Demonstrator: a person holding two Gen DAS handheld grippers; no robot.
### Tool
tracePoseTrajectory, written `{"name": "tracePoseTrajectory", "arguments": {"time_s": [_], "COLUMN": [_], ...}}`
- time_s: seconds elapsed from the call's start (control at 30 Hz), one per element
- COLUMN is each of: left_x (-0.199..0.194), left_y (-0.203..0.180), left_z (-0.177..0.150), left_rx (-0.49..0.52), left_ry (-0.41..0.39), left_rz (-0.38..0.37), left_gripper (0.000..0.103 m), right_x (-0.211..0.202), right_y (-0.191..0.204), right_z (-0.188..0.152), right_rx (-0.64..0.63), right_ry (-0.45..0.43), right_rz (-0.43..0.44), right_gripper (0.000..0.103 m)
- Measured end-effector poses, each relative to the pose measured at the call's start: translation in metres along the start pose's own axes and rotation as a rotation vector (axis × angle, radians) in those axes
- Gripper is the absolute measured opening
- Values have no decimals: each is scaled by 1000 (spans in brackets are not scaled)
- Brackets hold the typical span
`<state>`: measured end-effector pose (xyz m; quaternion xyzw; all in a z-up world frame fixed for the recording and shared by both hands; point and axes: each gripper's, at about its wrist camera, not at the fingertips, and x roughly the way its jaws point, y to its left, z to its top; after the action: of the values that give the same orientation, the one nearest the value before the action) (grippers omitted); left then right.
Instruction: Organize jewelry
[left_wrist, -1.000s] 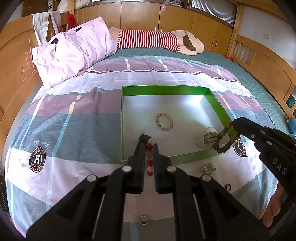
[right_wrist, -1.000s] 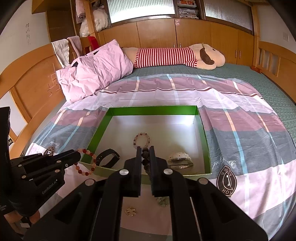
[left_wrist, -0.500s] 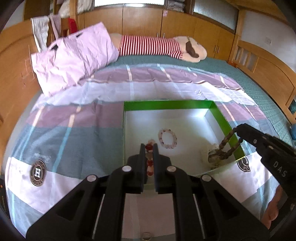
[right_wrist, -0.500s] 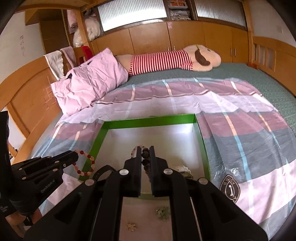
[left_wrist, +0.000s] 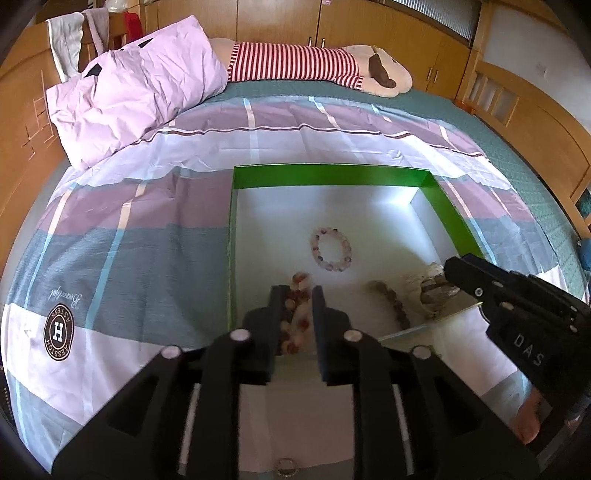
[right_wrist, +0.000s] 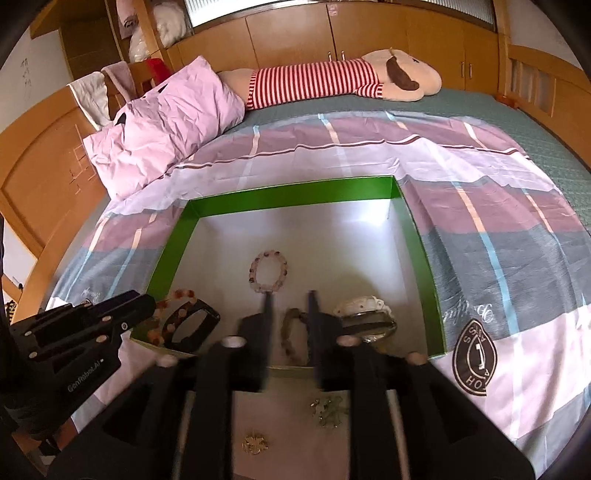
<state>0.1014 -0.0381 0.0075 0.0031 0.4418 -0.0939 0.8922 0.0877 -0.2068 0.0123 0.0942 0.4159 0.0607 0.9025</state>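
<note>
1. Far left in the box (right_wrist: 295, 194): a black band (right_wrist: 192, 325) lies near the green left wall, with the red-and-white bead bracelet (left_wrist: 295, 317) beside it. In the right wrist view the two look to touch or overlap, though blur hides which.
2. That bracelet sits between the jaws of the left gripper (left_wrist: 297, 295), which are opening. The pads no longer seem to press it; it appears to have been let go onto the box floor. It lies squeezed into a narrow loop, long axis running away from the camera toward the far wall.
3. Middle: a pale pink bead bracelet (left_wrist: 330, 249) lies flat as an open ring, apart from the rest.
4. Right of centre: the brown bead bracelet (right_wrist: 291, 336) lies between the spreading jaws of the right gripper (right_wrist: 290, 299), which are also opening and clear of it. Its strand runs near to far with a slight bend.
5. Right: a white bangle (right_wrist: 364, 308) and a silvery piece (right_wrist: 373, 326) rest together near the near wall.
6. Left to do, I judge: a ring (left_wrist: 285, 466), a gold brooch (right_wrist: 255, 443) and a silver trinket (right_wrist: 328, 408) lie on the sheet (right_wrist: 480, 206) outside the box.
</note>
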Motion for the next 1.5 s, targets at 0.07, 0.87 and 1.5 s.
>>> {"name": "tracePoseTrajectory", "arguments": {"time_s": [0.07,0.87,1.5], "left_x": [-4,4,24], "left_y": [-2,-21,-50], "left_z": [0,-69,-80], "left_rx": [7,79,127], "left_ry": [-5,263,303], "left_rz": [-8,-61,-83], "left_gripper": [17,46,61], "right_x": [-7,61,21], "right_y": [-3,-19,-53], "right_z": [0,-69,-66], "right_rx": [19,-52,35], "right_ry": [-18,435,425], "right_rz": [5,-65,-36], "right_gripper": [48,46,12]}}
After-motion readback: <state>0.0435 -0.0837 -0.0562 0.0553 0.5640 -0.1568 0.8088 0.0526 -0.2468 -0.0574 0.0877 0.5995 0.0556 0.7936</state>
